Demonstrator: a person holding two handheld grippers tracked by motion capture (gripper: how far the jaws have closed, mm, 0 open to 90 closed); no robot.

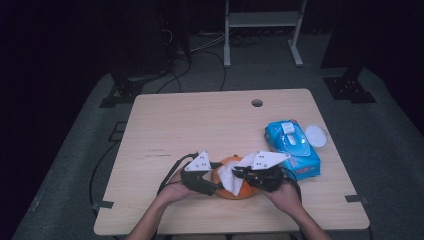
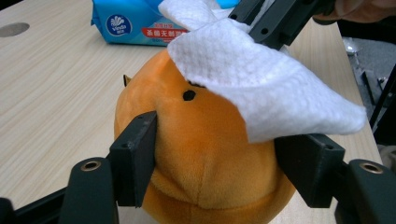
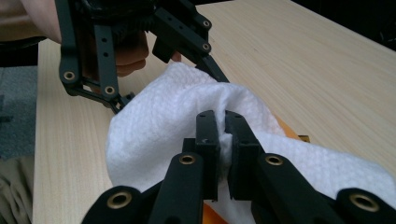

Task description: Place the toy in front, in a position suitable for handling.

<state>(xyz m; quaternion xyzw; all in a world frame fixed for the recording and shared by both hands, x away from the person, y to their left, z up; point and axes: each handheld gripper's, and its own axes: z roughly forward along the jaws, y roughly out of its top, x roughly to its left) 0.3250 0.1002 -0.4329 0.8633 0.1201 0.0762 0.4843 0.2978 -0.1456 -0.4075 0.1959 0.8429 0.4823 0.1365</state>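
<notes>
Fingers left point(image 2: 215, 163): clamped on orange plush point(image 2: 205, 158) | fingers right point(image 3: 223, 135): pinching white wipe point(image 3: 154, 130) | wipes pack point(image 1: 295, 145): lid shut

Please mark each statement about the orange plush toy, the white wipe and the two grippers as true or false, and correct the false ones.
1. The left gripper clamps the orange plush toy between its jaws. True.
2. The right gripper is open and holds nothing. False: it is shut on the white wipe.
3. The wipe lies over the top of the toy. True.
4. The blue wipe pack sits on the left side of the table. False: in the high view it is on the right side.
5. The toy is green. False: it is orange.
</notes>
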